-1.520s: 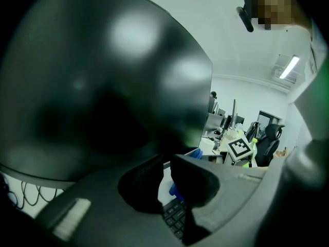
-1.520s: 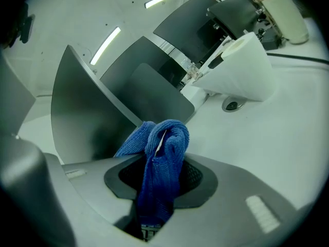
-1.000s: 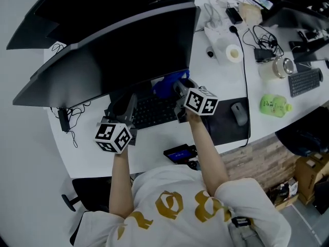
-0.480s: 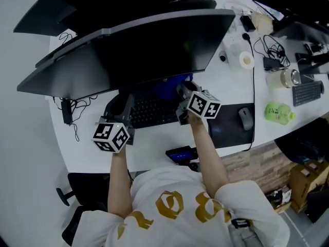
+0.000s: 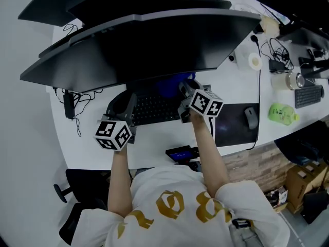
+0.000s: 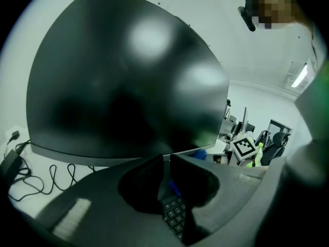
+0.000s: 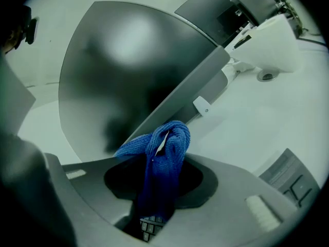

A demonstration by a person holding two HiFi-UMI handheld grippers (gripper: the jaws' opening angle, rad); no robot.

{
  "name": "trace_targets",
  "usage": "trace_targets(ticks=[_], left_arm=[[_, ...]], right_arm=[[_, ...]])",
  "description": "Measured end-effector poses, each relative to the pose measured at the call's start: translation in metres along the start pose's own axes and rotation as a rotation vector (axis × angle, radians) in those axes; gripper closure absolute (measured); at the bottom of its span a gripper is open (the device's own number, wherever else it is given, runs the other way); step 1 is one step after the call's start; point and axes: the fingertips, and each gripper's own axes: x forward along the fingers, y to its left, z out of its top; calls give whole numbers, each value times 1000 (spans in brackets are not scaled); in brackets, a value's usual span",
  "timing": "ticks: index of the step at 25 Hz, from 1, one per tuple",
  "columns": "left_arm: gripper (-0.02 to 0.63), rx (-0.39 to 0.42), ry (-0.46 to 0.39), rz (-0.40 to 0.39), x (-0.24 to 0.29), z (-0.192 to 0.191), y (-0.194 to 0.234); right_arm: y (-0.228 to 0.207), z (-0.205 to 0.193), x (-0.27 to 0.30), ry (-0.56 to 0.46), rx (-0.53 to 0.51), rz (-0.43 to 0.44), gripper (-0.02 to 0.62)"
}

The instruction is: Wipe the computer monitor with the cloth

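Note:
The wide, dark curved monitor point(image 5: 144, 45) spans the desk and fills the left gripper view point(image 6: 128, 76) and the right gripper view point(image 7: 118, 71). My right gripper point(image 5: 186, 91) is shut on a bunched blue cloth point(image 7: 164, 153), which sticks up between the jaws just below the screen's lower edge. The cloth point(image 5: 172, 84) sits under the monitor's middle in the head view. My left gripper point(image 5: 126, 107) hovers to the left over the black keyboard point(image 5: 154, 109). Its jaws are together with nothing in them, and they point at the screen.
Right of the keyboard lie a black mouse pad point(image 5: 231, 130) with a mouse point(image 5: 250, 117), a green bottle point(image 5: 281, 112), a tape roll point(image 5: 254, 60) and a second keyboard point(image 5: 307, 95). A phone point(image 5: 180, 152) rests at the desk's near edge. Cables point(image 5: 69, 107) hang at the left.
The head view has shifted, so the monitor now reaches further right and covers more of the desk. Both grippers stay about where they were below the screen, and the cloth is still gripped.

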Motion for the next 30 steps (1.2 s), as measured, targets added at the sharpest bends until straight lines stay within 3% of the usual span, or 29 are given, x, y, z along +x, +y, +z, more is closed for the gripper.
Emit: trace_targets(ticks=[16,30], left_arm=[[560,-49,-14,48,-39,-15,60],[560,-86,-30,70,-66,-22,97]], right_arm=[[27,-22,20,0,-37,-56,439],[60,-46,45,18,-53,-32,439]])
